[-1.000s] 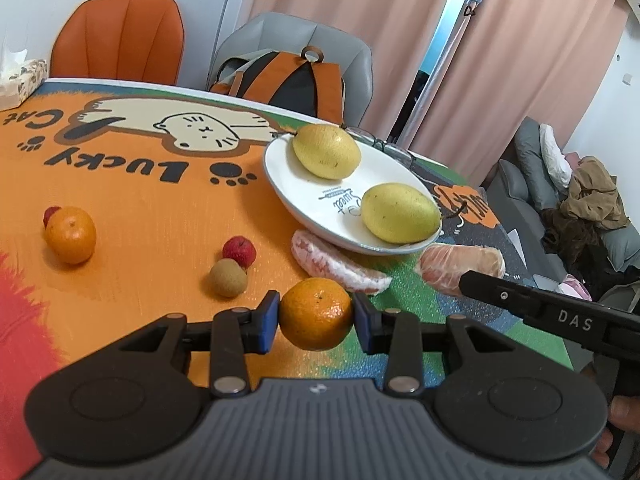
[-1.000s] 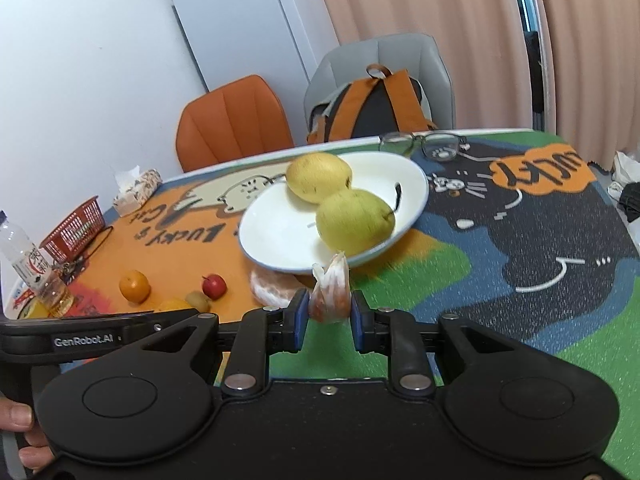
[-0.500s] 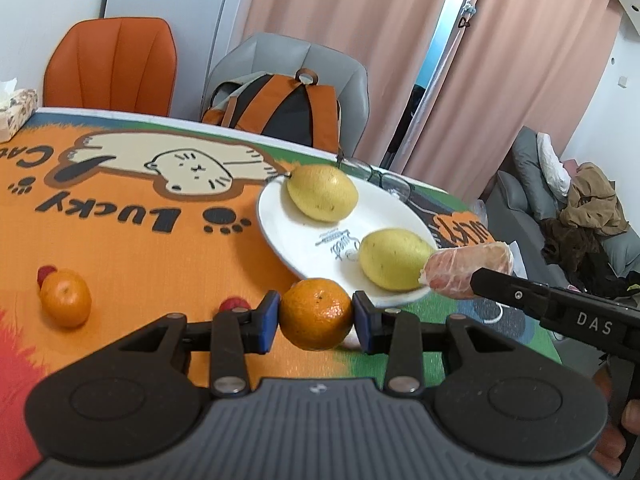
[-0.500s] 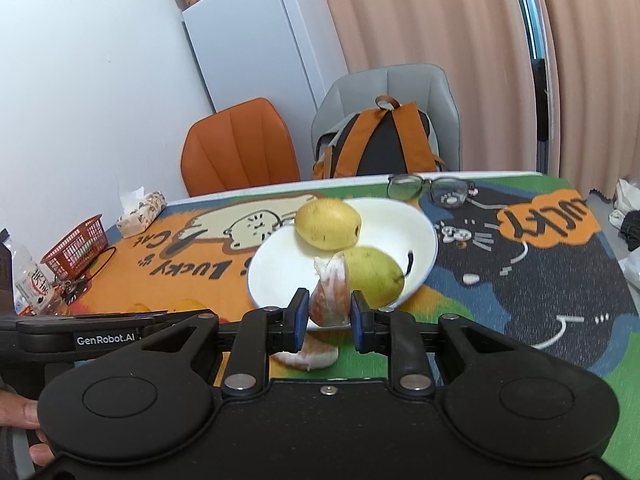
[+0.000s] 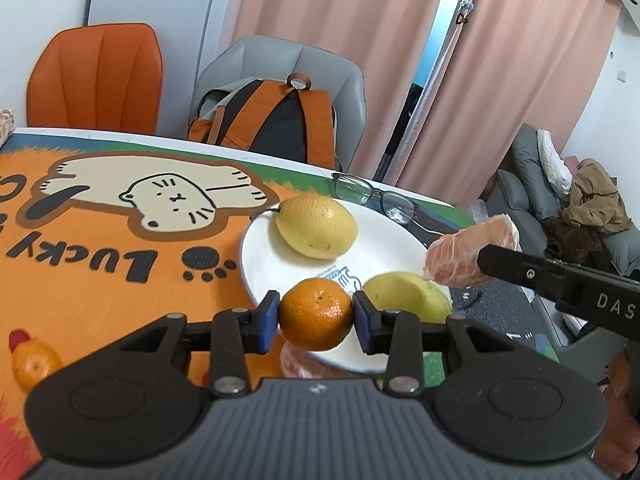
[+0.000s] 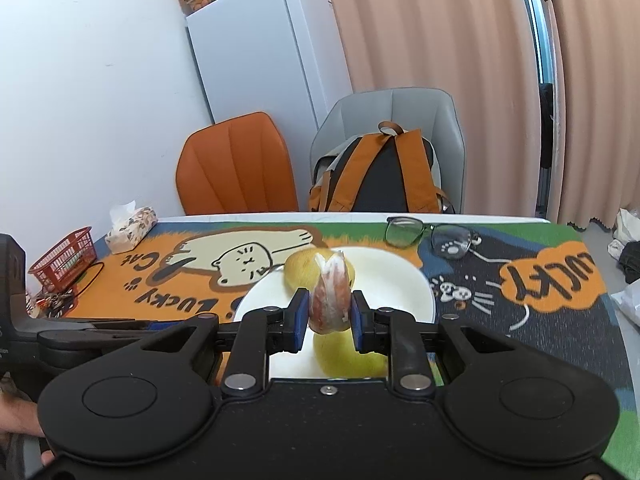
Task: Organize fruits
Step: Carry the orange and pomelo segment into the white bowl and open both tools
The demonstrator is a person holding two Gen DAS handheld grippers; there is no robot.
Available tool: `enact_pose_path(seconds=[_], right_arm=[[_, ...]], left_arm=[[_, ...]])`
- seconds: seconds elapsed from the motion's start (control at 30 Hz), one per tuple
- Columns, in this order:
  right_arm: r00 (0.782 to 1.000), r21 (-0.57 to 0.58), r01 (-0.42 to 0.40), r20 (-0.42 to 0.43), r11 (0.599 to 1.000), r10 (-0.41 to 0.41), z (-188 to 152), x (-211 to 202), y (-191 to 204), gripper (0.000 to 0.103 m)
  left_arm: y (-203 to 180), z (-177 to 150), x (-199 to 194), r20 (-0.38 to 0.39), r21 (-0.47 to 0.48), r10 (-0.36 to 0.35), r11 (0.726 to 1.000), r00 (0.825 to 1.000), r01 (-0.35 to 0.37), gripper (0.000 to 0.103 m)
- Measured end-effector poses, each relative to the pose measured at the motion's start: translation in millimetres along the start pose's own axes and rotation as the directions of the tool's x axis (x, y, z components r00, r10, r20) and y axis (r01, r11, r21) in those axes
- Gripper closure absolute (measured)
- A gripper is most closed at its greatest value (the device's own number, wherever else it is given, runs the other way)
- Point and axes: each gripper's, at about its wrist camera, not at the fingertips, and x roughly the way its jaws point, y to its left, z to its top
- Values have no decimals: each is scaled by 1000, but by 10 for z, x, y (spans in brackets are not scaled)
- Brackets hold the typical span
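My left gripper [image 5: 316, 318] is shut on a mandarin [image 5: 315, 319] and holds it above the near rim of the white plate [image 5: 384, 248]. Two yellow pears lie on the plate, one at the back [image 5: 316, 226] and one at the front [image 5: 404, 298]. My right gripper [image 6: 329, 316] is shut on a peeled pomelo segment [image 6: 329, 294] and holds it over the plate [image 6: 404, 284]; the segment also shows in the left wrist view [image 5: 460, 256]. A second pomelo segment [image 5: 296, 362] lies on the table, partly hidden under the plate's rim and my fingers.
A mandarin [image 5: 34, 364] and a red lychee [image 5: 18, 338] lie at the left on the cat-print tablecloth [image 5: 100, 272]. Glasses [image 6: 430, 234] lie behind the plate. A red basket [image 6: 64, 258] and tissue box [image 6: 130, 226] stand far left. Two chairs and a backpack [image 6: 380, 176] are behind the table.
Both grippers have moved forward and up with their fruit, so both now hang over the plate. The right gripper's segment now sits above the pears.
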Motion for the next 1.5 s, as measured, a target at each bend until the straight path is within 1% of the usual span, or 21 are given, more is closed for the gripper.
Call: enact_pose_path(seconds=[0.23,0.5,0.53,0.63,0.7,0.73,0.8,0.83,0.97,1.07,1.1,1.13,1.2,1.4,1.5], right_arm=[[1000,5,20,-12,1000,-20,119,252,-123,80],[999,2,35,-38,999,-35,154,453,-211,80],[998,1,40,-42,999,-40,160,481,-216,80],[997,-10,53,-56,999,-53,172,567,-206,80],[996,-26,59,-63,998,-60,178,616,-179,80],[996,-31,61,-68,998,-63,181,636,-168,80],[994,-39,66,-83,997,-69,189,681,-144,80],[993,-42,69,-90,997,-73,194,704,-139,80],[991,-55,78,-106,995,-84,231,771,-86,79],[991,-41,62,-113,997,-67,272,806,-44,75],[992,-44,58,-109,997,-62,290,801,-30,68],[992,-48,62,-105,997,-67,302,784,-9,63],[993,-58,66,-91,996,-71,321,728,22,62],[994,-34,71,-79,997,-74,293,526,40,61],[994,-26,62,-84,998,-64,241,425,74,57]], left_arm=[[-5,129,282,-24,1,4,1000,1000,-4,65],[-30,212,534,-49,4,-6,1000,999,6,65],[-28,219,551,-44,3,0,1000,999,0,63],[-17,248,563,-42,14,32,999,999,-31,53],[40,257,524,-41,-6,35,999,999,-36,46],[66,262,501,-39,-9,35,999,999,-36,44],[94,257,445,-38,-2,45,999,998,-45,37],[108,251,413,-37,-1,52,999,998,-52,36],[169,240,310,-38,-19,55,998,998,-56,34],[219,224,247,-40,-31,65,997,997,-66,32],[238,214,218,-40,-37,67,997,997,-69,32],[254,205,194,-40,-44,69,997,997,-71,32],[291,181,133,-40,-56,72,996,997,-74,32],[360,85,-47,-43,-75,84,993,996,-87,29],[382,35,-146,-45,-82,90,992,995,-93,28]])
